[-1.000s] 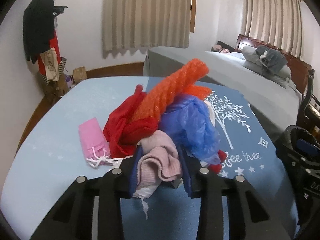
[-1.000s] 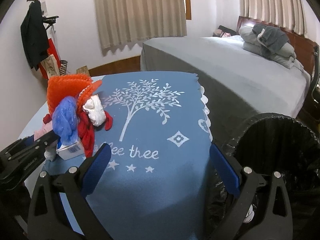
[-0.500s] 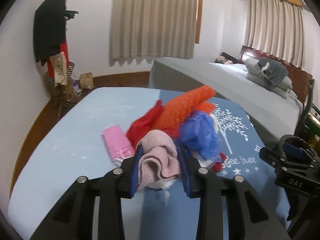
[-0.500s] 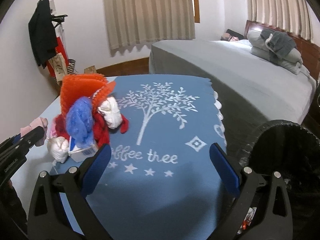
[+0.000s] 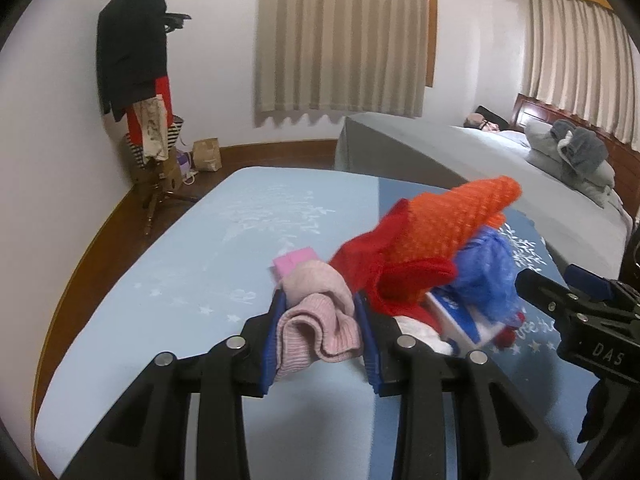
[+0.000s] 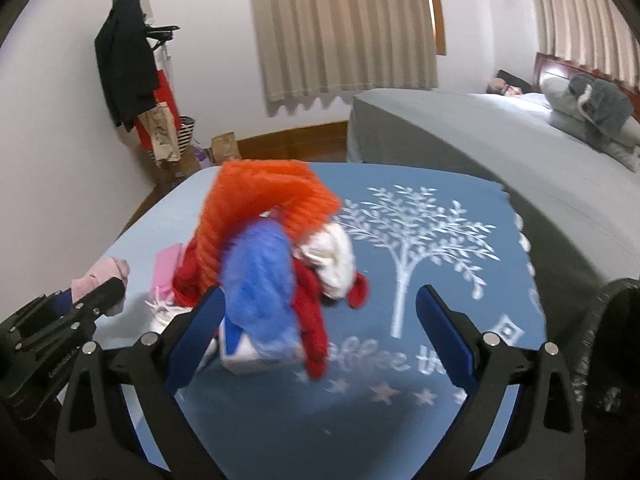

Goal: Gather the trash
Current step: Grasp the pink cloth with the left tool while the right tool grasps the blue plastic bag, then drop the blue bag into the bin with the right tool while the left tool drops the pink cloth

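Note:
My left gripper (image 5: 320, 328) is shut on a pink knitted sock (image 5: 316, 316), held just left of the trash pile. The pile lies on the table: an orange mesh roll (image 5: 452, 216), a red cloth (image 5: 368, 248), a blue plastic bag (image 5: 488, 272), a small blue-and-white box (image 5: 460, 320) and a pink pouch (image 5: 294, 260). In the right wrist view my right gripper (image 6: 320, 308) stands wide with its jaws closing. The blue bag (image 6: 260, 280) and red cloth (image 6: 312, 312) sit between its fingers, near the left one, and the pads do not press on them.
A bin with a black liner (image 6: 616, 320) stands off the table's right edge. The table carries a dark blue cloth with a tree print (image 6: 440, 240) over pale blue (image 5: 180, 280). Beyond it are a grey bed (image 5: 480, 168) and a coat stand (image 5: 136, 60).
My right gripper swung left from near the bin to the pile, which now sits between its fingers. The left gripper drew the pink sock back and left of the pile.

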Available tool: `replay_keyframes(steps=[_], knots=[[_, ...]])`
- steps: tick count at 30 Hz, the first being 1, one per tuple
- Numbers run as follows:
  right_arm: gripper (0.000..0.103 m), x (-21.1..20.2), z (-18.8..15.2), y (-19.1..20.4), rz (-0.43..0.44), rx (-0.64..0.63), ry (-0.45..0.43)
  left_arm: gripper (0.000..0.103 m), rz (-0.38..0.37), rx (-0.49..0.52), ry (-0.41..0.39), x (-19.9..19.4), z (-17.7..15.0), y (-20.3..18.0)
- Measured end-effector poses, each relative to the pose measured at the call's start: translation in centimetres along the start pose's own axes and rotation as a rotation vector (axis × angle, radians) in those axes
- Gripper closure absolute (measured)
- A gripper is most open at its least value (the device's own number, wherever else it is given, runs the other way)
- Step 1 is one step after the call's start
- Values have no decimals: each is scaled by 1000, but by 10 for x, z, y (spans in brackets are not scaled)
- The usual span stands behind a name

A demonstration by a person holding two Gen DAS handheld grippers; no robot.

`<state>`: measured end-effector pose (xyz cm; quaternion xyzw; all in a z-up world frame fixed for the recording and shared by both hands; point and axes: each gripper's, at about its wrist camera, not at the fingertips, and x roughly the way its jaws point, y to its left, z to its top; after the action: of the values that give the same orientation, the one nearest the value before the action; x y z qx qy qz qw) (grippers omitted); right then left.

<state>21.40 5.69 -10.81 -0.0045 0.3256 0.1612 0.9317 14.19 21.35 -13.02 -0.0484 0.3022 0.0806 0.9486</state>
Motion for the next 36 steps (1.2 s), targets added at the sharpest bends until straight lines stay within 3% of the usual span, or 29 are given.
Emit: replay_keyframes(steps=[7,10,13,15,18,28,36], knots=[[24,17,1,17,7,-34,17,68,19,-7,8,10,-3,10],[34,24,-2,21,7,-52,30,68,24,-12,18,14,-6,12],[53,29,-5,27,19,-80,42,68,26,-16,29,17,-9,14],[72,29,-7,31,43,-96,50,68,27,-18,30,17,-9,15],[82,25,-6,32,65,-96,42,68,27,-18,28,16,-8,15],[85,-12,-3,13,114,-62,11,68,4,-4,-3,-3,0,4],[85,-43,-9,-7,91,-33,-6,68,-53,32,-27,-21,6,-29]])
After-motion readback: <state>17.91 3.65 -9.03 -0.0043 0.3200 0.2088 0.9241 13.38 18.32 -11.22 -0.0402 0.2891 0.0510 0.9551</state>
